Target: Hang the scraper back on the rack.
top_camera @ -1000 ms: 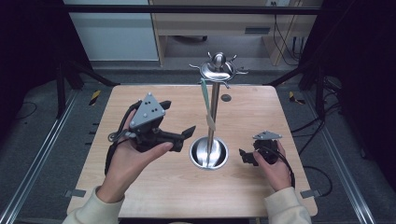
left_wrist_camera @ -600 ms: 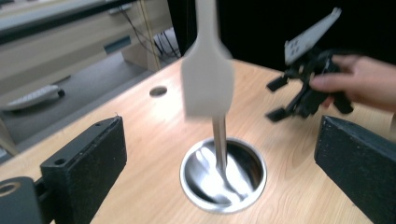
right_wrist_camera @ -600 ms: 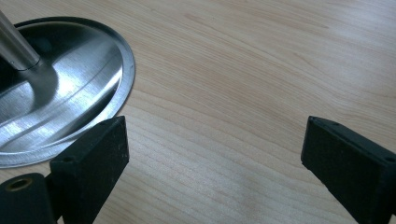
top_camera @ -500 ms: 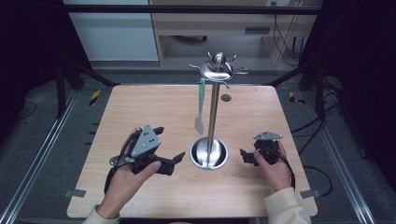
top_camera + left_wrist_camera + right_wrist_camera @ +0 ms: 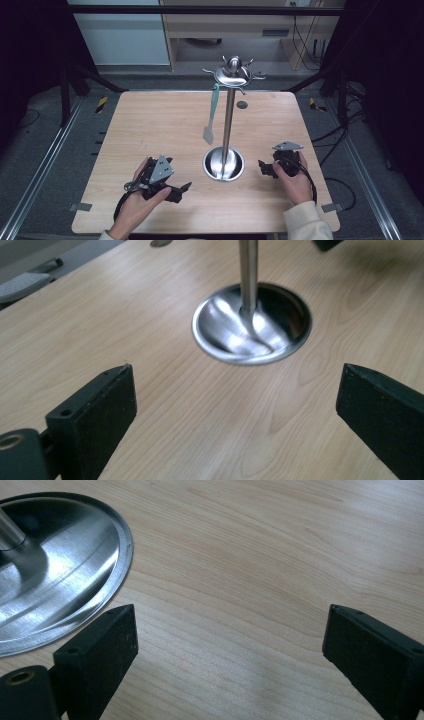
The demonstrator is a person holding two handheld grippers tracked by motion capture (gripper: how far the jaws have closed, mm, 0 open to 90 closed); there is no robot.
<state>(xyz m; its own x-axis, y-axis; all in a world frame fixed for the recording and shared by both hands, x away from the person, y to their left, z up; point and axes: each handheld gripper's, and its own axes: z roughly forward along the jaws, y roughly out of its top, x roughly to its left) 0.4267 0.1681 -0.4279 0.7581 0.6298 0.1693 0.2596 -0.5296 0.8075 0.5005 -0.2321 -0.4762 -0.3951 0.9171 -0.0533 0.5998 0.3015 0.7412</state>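
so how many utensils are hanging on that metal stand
1: a pale green spatula hangs from a hook on the left of the stand. Any utensil behind its top could be hidden.

I see steel stand (image 5: 227, 120) mid-desk (image 5: 150, 125); spatula (image 5: 211, 116) hanging beside pole; left gripper (image 5: 172, 190) and right gripper (image 5: 263, 167) flank base.

Pale wooden worktop (image 5: 150, 130). Small dark round disc (image 5: 242, 105) lying flat near the far edge, right of the middle. Grey bracket (image 5: 80, 206) at the near left corner, another (image 5: 332, 207) at the near right corner. On the grey floor (image 5: 45, 125), yellow-and-black striped marker (image 5: 101, 104) off the far left corner, second marker (image 5: 312, 103) off the far right corner, black cables (image 5: 345, 185) beside the right edge. Light wooden cabinet (image 5: 225, 30) beyond the far edge.
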